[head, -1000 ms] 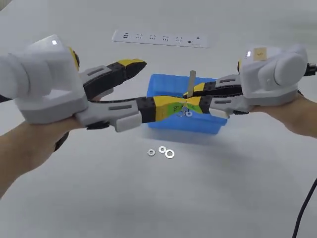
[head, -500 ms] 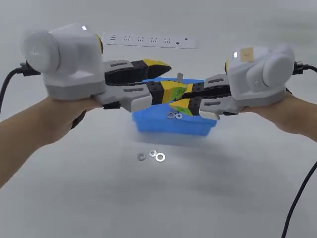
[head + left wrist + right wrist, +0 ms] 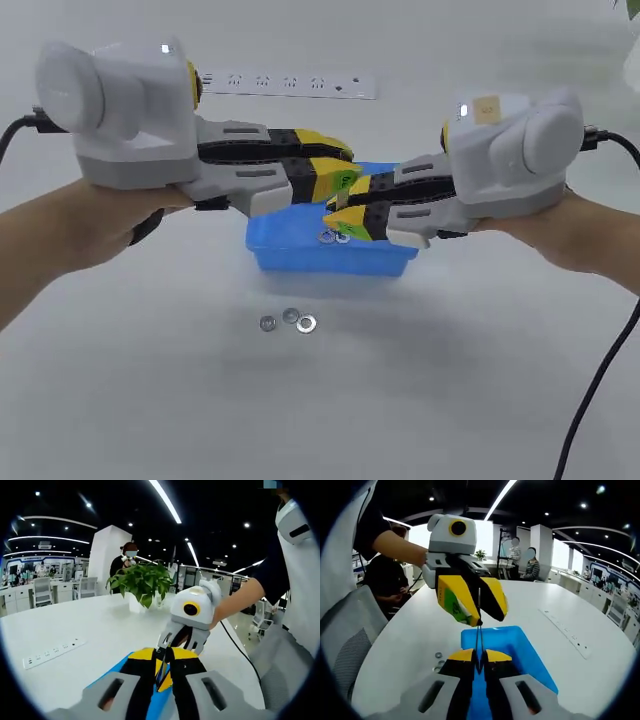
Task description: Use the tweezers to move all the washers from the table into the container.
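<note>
Lying on the desk [image 3: 450, 400], three washers [image 3: 290, 320] are being left close together just in front of the container's [image 3: 300, 262] near wall, on the side toward the near edge of the desk. Two deposited washers [image 3: 335, 237] are being carried inside the container, close to that same wall.

The tweezers [image 3: 478, 640] are being held above the container, spanning the gap between the two claws. The right gripper [image 3: 479, 661] is being clenched on one end of the tweezers. The left gripper [image 3: 162, 662] faces it nose to nose; its jaws are being pressed nearly together with the thin blade between them, so it is judged to be grasping the other end. A power strip [image 3: 285, 82] is lying toward the far edge of the desk, well apart from the work.

The step in hand is judged to be a re-gripping or handover of the tweezers between the claws, made between one deposit and the next pick. Three washers are being counted as outstanding.

For the next move, one claw is to be released so that the tweezers hang from a single gripper. The tips are then to be lowered to the cluster in front of the container and closed on one washer only; because the washers lie flat and close together, a neighbour is likely to be dragged along.
</note>
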Demonstrator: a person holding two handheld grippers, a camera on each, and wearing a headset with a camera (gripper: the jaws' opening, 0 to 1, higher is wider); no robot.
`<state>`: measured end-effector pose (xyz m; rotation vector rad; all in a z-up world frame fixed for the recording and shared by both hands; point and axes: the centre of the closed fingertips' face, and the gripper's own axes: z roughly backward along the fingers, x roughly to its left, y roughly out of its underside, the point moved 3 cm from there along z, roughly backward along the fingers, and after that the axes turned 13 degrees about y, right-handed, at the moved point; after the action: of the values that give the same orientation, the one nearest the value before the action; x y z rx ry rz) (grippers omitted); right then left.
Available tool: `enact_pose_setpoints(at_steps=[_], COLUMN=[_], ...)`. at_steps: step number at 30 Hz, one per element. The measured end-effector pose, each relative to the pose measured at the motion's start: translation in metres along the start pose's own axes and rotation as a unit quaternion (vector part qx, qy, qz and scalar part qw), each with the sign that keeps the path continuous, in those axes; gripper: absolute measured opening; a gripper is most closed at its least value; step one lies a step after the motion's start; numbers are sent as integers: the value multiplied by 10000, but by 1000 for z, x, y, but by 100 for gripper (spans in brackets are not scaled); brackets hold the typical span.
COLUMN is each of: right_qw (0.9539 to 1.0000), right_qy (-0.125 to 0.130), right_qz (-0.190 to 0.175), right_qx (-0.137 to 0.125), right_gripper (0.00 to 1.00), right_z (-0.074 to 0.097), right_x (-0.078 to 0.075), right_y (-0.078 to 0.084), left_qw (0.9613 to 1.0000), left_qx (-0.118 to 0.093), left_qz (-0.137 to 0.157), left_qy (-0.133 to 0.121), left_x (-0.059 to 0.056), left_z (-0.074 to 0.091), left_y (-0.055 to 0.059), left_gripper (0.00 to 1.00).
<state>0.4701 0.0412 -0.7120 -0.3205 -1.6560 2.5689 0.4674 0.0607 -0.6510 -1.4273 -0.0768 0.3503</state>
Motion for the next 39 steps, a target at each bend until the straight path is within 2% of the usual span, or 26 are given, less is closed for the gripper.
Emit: enact_pose_setpoints(at_steps=[4,6,7,10,12,15,20,22,25,29,35,39], right_qw=[10000,10000,10000,10000,10000,9997,9990,9988,9983,9978,9957,9944], right_qy=[-5,-19,-37,-39,-28,76,217,214,271,306,695,899], right_qz=[-6,41,48,72,54,214,356,403,441,507,502,441], right_qx=[-11,10,19,28,28,90,161,191,278,287,363,353], right_gripper=[8,8,8,8,8,10,13,14,25,28,36,38], right_z=[0,0,0,0,0,0,-1,-1,-1,3,14,27], right_x=[0,0,0,1,1,0,-3,0,3,4,-6,-7], right_y=[-1,0,0,1,1,1,-3,-4,-5,-6,-4,-5], left_qw=[9999,9998,9998,9992,9989,9983,9970,9972,9963,9954,9935,9919], left_qx=[-17,-23,3,186,234,308,311,234,265,299,345,399], left_qz=[-16,133,90,-328,-386,-497,-705,-707,-812,-886,-1059,-1183], left_qy=[105,171,172,147,138,60,-37,-71,-139,-188,-240,-242], left_x=[-2,-3,-4,-6,-7,-4,-3,-3,-2,-3,-7,-13], left_z=[-1,-2,-2,-4,-5,-4,-5,-4,-3,0,5,9], left_y=[0,1,1,1,0,0,-5,-9,-13,-14,-21,-23], left_gripper=[9,9,8,7,6,5,5,5,5,5,5,4])
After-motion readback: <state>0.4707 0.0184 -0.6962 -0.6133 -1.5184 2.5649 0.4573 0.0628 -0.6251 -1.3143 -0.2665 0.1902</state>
